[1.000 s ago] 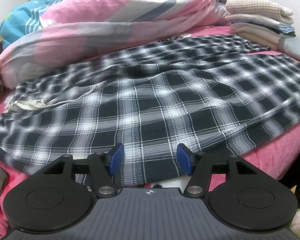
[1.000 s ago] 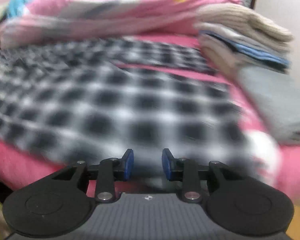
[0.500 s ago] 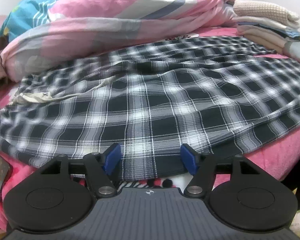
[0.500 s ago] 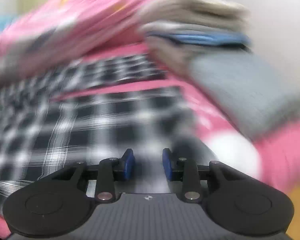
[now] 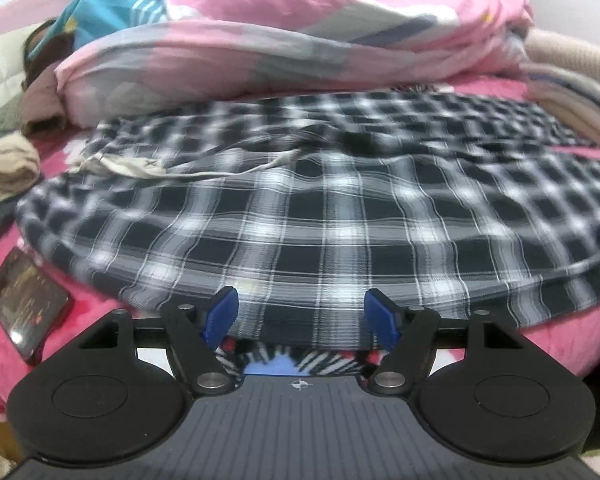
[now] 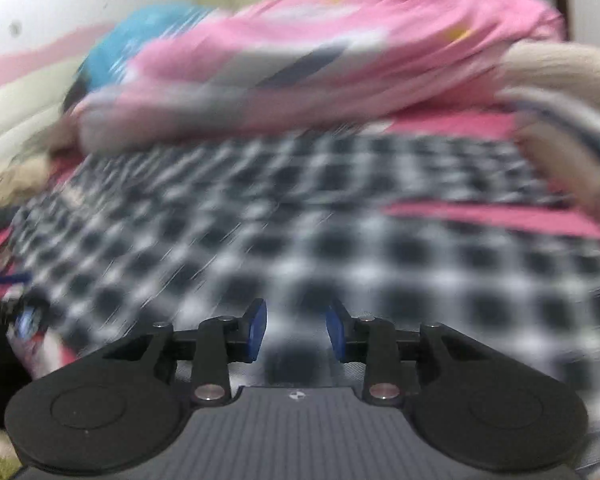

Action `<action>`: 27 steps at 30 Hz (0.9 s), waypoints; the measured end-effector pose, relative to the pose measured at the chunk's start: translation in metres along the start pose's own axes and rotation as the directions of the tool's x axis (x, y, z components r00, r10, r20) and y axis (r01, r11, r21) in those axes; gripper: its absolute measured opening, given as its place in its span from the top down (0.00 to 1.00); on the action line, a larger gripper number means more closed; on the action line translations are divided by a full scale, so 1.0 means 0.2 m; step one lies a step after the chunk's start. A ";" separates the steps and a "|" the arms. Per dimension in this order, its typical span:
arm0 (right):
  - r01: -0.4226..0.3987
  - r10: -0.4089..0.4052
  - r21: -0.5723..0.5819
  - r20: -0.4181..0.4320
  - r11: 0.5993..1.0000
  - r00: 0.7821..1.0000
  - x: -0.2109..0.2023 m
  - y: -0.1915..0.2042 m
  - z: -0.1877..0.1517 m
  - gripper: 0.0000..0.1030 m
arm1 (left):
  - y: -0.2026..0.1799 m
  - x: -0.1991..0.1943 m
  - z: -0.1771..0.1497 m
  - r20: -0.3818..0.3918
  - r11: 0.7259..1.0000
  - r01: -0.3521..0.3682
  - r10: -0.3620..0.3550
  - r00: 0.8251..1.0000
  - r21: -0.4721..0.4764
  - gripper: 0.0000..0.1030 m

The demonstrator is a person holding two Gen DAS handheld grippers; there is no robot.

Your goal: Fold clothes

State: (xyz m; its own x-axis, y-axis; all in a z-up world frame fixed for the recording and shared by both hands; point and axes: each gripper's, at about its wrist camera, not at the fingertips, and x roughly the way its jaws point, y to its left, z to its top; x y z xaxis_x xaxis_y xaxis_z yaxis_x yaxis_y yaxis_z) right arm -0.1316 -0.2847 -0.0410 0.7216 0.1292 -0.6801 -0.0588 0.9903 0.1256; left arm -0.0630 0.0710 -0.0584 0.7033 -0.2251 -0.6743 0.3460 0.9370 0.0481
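Observation:
A black-and-white plaid garment (image 5: 340, 220) lies spread flat across the pink bed (image 5: 560, 340), its near hem hanging at the bed's front edge. My left gripper (image 5: 302, 320) is at that hem, with its jaws opening. The hem lies between the blue pads (image 5: 220, 316), which stand wide and do not press on it. The right wrist view is blurred by motion. There my right gripper (image 6: 296, 330) hovers over the same plaid garment (image 6: 340, 220), its pads a modest gap apart with nothing pinched between them.
A bunched pink duvet (image 5: 300, 40) fills the back of the bed. Folded clothes (image 5: 572, 76) are stacked at the right rear. A phone (image 5: 24, 304) lies on the sheet at the front left, and a crumpled beige cloth (image 5: 4, 168) sits further back on the left.
The left jaws have widened and that gripper has drawn back a little from the hem. The right gripper has swung from the folded stack back over the plaid.

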 end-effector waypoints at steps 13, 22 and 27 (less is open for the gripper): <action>-0.089 0.088 -0.064 -0.020 0.994 0.996 -0.05 0.37 0.04 0.53 | 0.13 -0.03 -0.01 0.053 0.996 0.007 -0.003 0.999 -0.088 0.05; -0.079 0.080 -0.008 0.078 0.997 0.994 0.03 0.54 0.20 0.11 | 0.23 -0.05 -0.02 0.075 0.986 0.019 -0.007 0.997 -0.165 0.00; -0.030 0.032 -0.019 0.112 0.999 0.993 0.02 0.63 0.24 0.02 | 0.27 -0.05 -0.04 0.077 0.983 0.047 -0.034 0.996 -0.175 0.00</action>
State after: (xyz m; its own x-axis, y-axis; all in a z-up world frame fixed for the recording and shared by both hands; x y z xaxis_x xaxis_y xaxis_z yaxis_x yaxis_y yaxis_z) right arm -0.1032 -0.1621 0.0060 0.7921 0.1539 -0.5907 -0.0930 0.9868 0.1323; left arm -0.0570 0.1264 -0.0554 0.7366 -0.2769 -0.6170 0.2650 0.9576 -0.1134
